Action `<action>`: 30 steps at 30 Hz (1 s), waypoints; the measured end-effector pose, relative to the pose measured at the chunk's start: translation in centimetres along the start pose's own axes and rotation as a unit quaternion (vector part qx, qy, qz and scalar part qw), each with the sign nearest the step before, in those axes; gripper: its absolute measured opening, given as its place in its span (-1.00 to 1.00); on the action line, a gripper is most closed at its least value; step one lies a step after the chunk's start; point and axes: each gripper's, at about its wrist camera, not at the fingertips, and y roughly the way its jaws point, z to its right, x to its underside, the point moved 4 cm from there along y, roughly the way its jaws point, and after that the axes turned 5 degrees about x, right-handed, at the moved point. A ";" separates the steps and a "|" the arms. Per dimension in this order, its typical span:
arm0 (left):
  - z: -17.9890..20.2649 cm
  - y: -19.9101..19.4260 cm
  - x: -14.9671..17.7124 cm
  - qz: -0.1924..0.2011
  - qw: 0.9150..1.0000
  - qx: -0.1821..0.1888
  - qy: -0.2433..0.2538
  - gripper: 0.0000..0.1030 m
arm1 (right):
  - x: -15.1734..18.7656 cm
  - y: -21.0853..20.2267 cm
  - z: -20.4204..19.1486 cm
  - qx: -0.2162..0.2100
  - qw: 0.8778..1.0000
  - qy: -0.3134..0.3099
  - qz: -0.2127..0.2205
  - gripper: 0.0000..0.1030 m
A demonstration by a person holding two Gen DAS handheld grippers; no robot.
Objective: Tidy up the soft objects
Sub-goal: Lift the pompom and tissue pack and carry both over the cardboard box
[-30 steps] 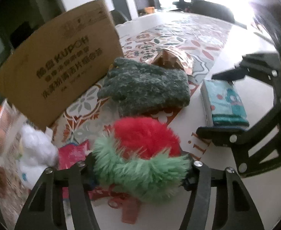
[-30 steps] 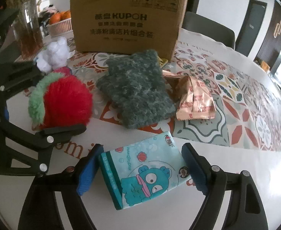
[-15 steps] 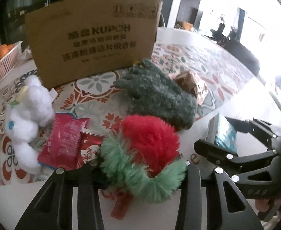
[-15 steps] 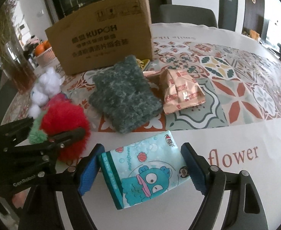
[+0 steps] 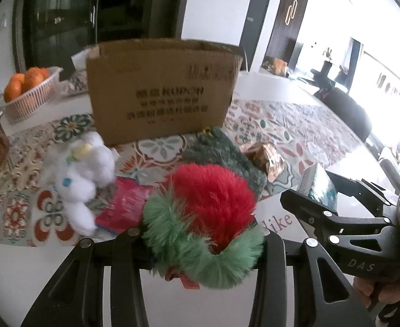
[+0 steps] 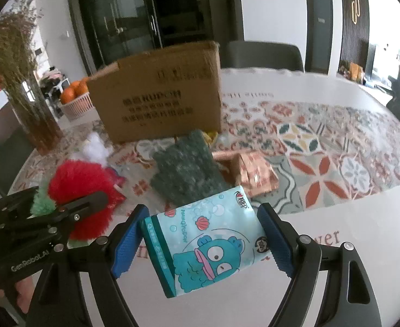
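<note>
My left gripper (image 5: 200,241) is shut on a red and green furry plush (image 5: 208,218) and holds it above the table. My right gripper (image 6: 200,237) is shut on a light blue tissue pack (image 6: 208,245) with a cartoon fish, also lifted. Both grippers point toward an open cardboard box (image 5: 161,90) at the back of the table; the same box (image 6: 159,92) shows in the right wrist view. A dark green fuzzy glove (image 6: 186,174), a white plush toy (image 5: 77,174), a red snack packet (image 5: 123,204) and a copper foil packet (image 6: 254,174) lie on the patterned runner.
A basket of oranges (image 5: 28,90) stands left of the box. A glass vase with dried stems (image 6: 28,87) is at the left edge. Chairs stand behind the table (image 6: 363,245). A hand (image 5: 374,294) grips the right tool.
Both grippers have risen with their loads, and the left one closed tighter on the plush and rolled level. The box now stands more squarely ahead.
</note>
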 end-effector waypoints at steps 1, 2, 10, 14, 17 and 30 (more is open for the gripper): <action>0.0 -0.8 -0.2 0.005 1.000 -0.002 0.001 -0.19 | -0.3 -0.5 -0.2 0.001 1.000 -0.002 0.005 0.60; 0.0 -1.2 -0.4 0.008 1.000 -0.002 0.003 -0.19 | -0.5 -0.8 -0.4 0.000 1.000 -0.003 0.010 0.60; 0.1 -5.0 -2.7 0.043 0.999 -0.015 0.025 -0.19 | -2.5 -3.5 -1.7 -0.006 0.999 0.002 0.050 0.60; -0.3 -6.0 -4.6 0.059 0.998 -0.021 0.022 -0.19 | -4.1 -4.2 -1.9 -0.011 0.998 0.010 0.065 0.60; -0.6 -6.6 -6.0 0.070 0.997 -0.027 0.021 -0.19 | -5.7 -4.5 -2.1 -0.016 0.997 0.017 0.076 0.60; -2.3 -7.2 -13.0 0.101 0.992 -0.066 0.037 -0.19 | -13.8 -3.4 -2.5 -0.029 0.995 0.022 0.091 0.60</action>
